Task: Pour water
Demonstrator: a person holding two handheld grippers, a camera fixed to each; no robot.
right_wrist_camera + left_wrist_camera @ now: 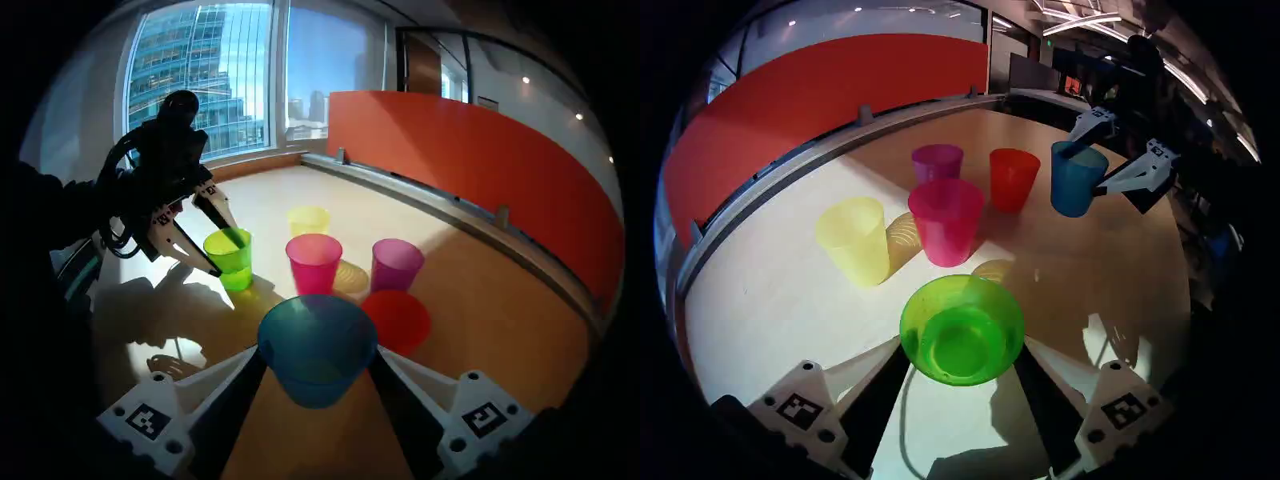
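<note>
Two cups are in hand over a pale table (760, 320). The left gripper (962, 356) has both fingers pressed against the sides of a green cup (960, 320), and the right gripper (318, 362) clasps a blue cup (318, 340) the same way. Each cup is held upright, mouth open to its own camera. A brighter band low in the green cup may be water, though neither view settles how much either cup holds, or whether they rest on the table or hang just above it. The two held cups sit well apart. Between and beside them stand four loose cups: yellow (854, 240), pink (946, 220), purple (937, 162) and red (1014, 178). That cluster looks like the chief hazard, since a finger or cup wall swung across to bring the rims together could clip one and topple it. The cups seem to be thin, tapered plastic, so a hard squeeze may buckle a wall, and a loose one may let the cup turn in the grip as it tips. A quick tilt, or rims not lined up, would send water onto the table rather than into the receiving cup.
</note>
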